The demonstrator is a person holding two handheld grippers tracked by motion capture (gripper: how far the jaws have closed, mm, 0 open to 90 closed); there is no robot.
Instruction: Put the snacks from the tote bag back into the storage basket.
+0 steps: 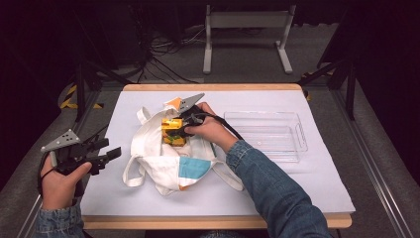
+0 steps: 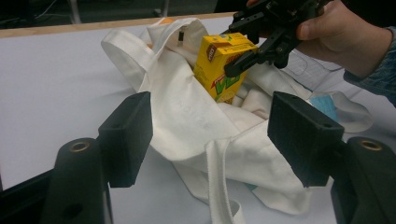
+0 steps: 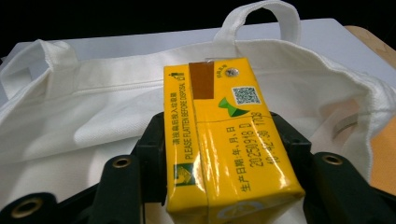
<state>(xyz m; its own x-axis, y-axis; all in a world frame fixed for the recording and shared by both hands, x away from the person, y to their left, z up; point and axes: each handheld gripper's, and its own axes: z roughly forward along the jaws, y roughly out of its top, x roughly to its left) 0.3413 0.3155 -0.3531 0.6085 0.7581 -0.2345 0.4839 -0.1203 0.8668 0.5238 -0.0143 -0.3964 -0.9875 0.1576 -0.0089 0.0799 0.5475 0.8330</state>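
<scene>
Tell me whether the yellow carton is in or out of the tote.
Partly in: the yellow carton rises from the tote's mouth, gripped by the right gripper.

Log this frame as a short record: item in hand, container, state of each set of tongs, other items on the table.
item: yellow drink carton, upright at the bag's mouth
container: white tote bag, lying open on the table
right tongs: jaws pressed on the carton's two sides
left tongs: open, holding nothing, left of the bag
other: clear plastic tray, right of the bag
surface: white table
</scene>
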